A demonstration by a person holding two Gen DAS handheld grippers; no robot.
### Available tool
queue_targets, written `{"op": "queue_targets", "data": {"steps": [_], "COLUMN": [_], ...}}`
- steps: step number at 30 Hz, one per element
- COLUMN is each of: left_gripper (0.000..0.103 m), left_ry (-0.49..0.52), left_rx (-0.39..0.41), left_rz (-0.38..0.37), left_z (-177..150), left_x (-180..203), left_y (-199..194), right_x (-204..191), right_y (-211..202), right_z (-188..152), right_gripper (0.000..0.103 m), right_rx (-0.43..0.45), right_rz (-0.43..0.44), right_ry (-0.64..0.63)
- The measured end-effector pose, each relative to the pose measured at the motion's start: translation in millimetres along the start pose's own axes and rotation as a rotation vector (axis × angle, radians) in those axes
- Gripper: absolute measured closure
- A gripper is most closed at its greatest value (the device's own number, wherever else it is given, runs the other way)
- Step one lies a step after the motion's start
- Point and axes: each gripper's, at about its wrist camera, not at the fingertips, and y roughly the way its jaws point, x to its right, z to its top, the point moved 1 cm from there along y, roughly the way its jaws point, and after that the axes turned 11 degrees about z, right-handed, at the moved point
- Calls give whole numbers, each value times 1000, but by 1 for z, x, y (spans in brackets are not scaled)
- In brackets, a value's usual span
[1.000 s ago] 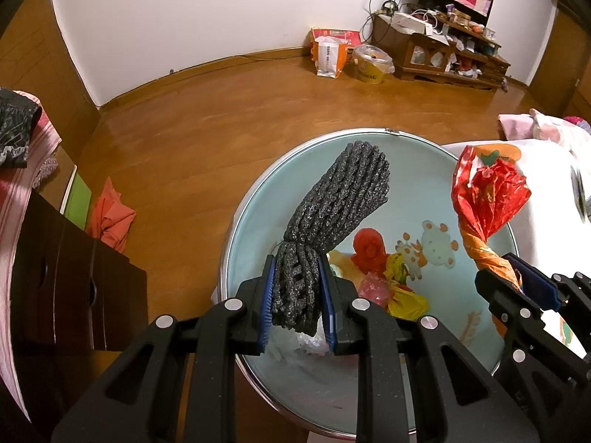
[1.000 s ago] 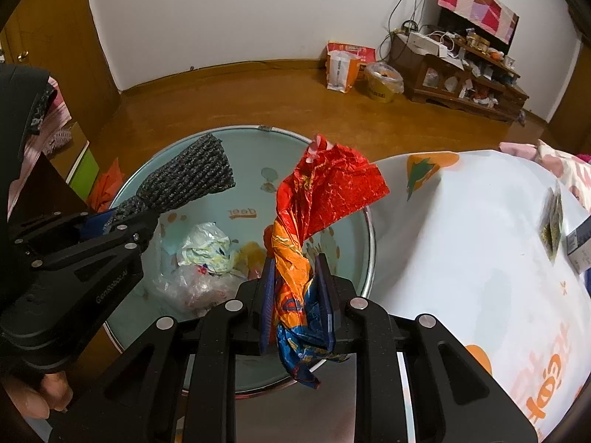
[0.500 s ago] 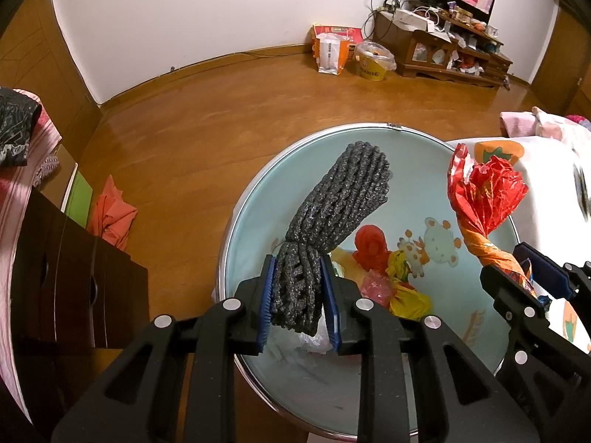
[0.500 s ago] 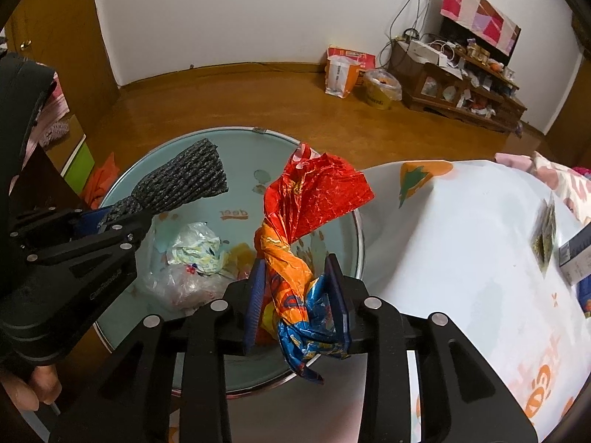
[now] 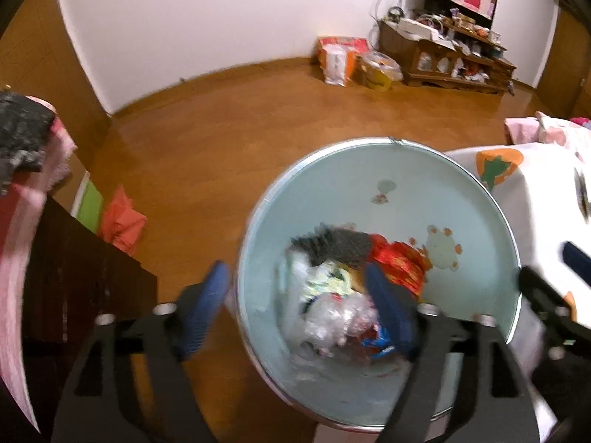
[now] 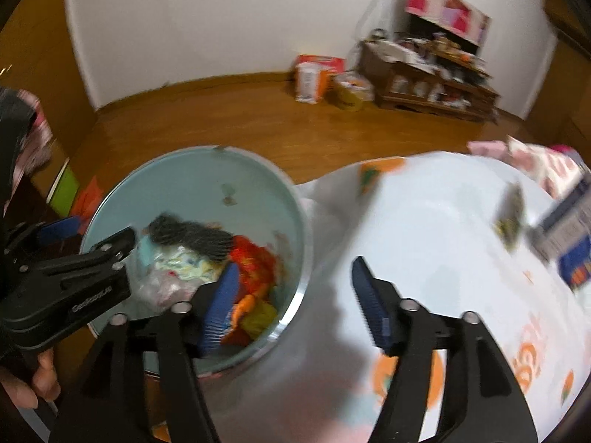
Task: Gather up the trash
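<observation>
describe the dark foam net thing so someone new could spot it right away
Find the round pale blue bin beside the white tablecloth. Inside, on the trash pile's far side, lies the dark grey foam net, next to the red wrapper. It is the only dark, ribbed piece among the bright and clear wrappers.
</observation>
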Motion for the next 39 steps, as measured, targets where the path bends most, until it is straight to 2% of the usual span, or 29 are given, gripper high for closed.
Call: {"op": "queue_targets", "data": {"steps": [3,8,17,28,39], "left_gripper": [18,17,17,17,17], "left_ry": [-3,4,26,54,69], "left_rx": [23,25,20,49,100], "left_rz": [-21,-8,2,-20,-55], "left_z": [-1,-11,-48,-96,-130], "left_x": [-1,-7,-19,-33,-43], "left_y": [-12,-26,-58,-99,-141], "right_x": [13,31,31,9,-4], "right_y": [-20,-42,-69,-126,-177], "right_z": [-6,-21,-56,-99,-132], "right_gripper": [28,22,17,16,15], "right_rx": [41,67,51,109,167], "right_rz": [-3,-27,55,74,31], "right_ry": [78,159,280,283,269]}}
